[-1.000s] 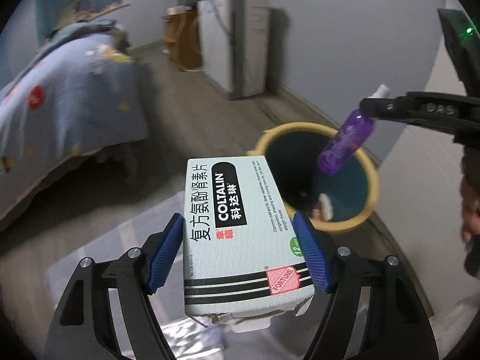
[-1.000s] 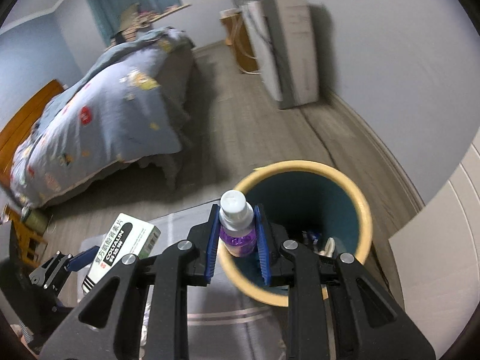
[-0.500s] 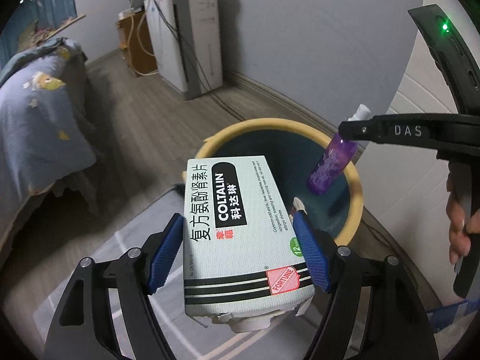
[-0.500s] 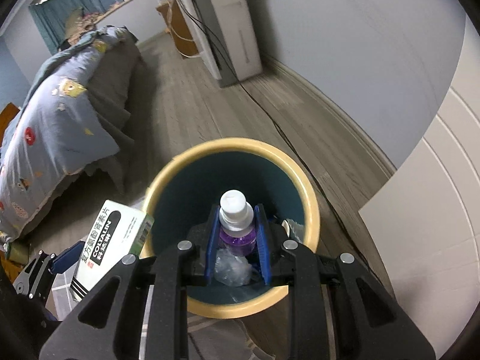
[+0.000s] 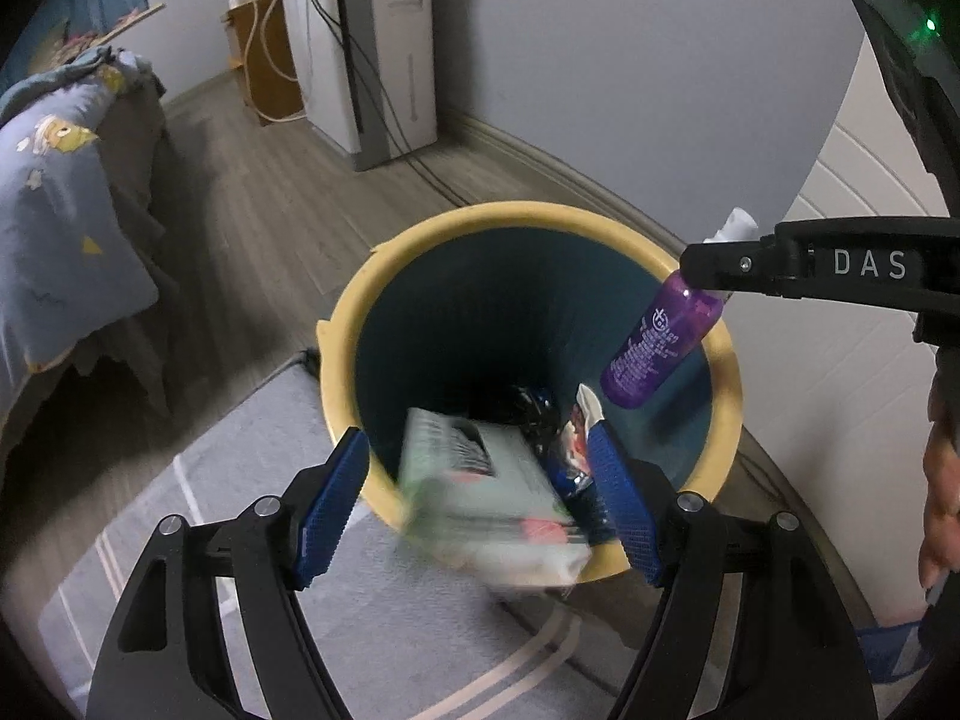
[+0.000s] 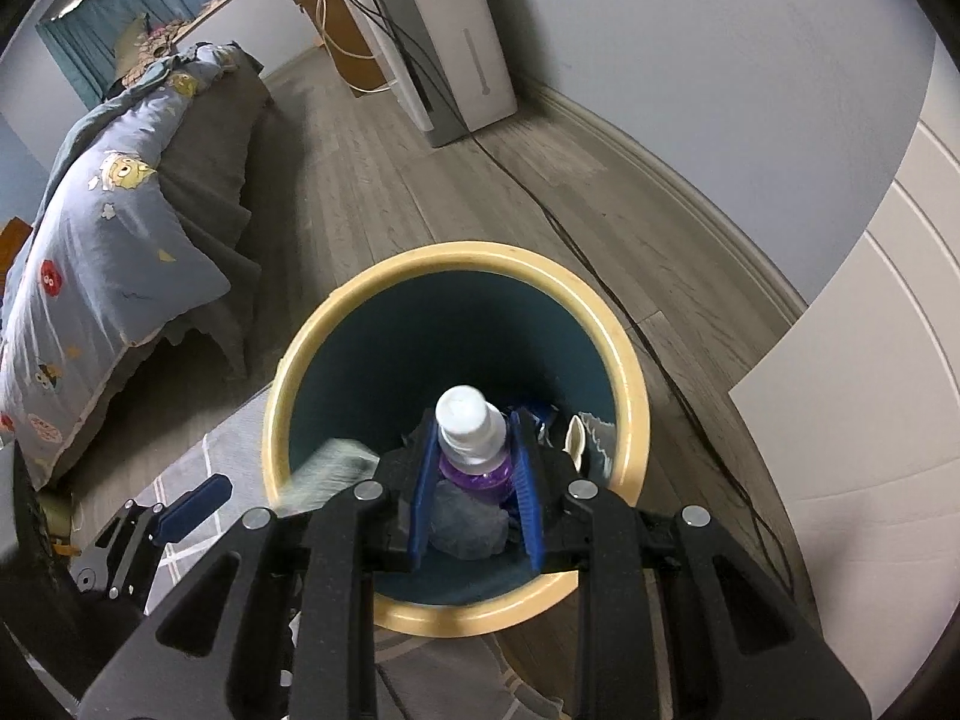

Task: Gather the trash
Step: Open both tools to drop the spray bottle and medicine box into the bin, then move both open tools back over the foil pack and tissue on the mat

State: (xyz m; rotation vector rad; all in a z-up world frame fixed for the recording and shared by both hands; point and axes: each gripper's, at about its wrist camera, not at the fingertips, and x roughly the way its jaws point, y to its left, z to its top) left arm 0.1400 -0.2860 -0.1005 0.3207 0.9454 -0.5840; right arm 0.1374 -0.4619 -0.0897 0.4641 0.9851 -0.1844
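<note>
A yellow-rimmed, dark teal trash bin (image 5: 468, 216) stands on the floor below both grippers. The white medicine box (image 5: 480, 492) is blurred and tilted, dropping over the bin's near rim; it sits between the blue pads of my left gripper (image 5: 477, 438), which is open and does not touch it. My right gripper (image 6: 473, 444) is shut on the neck of a purple bottle (image 6: 462, 414) with a white cap, held over the bin's mouth (image 6: 456, 255). In the left wrist view the purple bottle (image 5: 660, 342) hangs over the bin's right side.
Wrappers and other trash (image 5: 540, 414) lie at the bin's bottom. A grey rug (image 5: 252, 540) lies under the bin's near side. A bed with a blue quilt (image 6: 108, 240) is at left, a white appliance (image 6: 456, 30) and a floor cable (image 6: 600, 276) behind. A hand (image 5: 942, 480) is at right.
My left gripper let go of the medicine box, which now falls into the bin. Both grippers came down closer over the bin; the right still holds the purple bottle.
</note>
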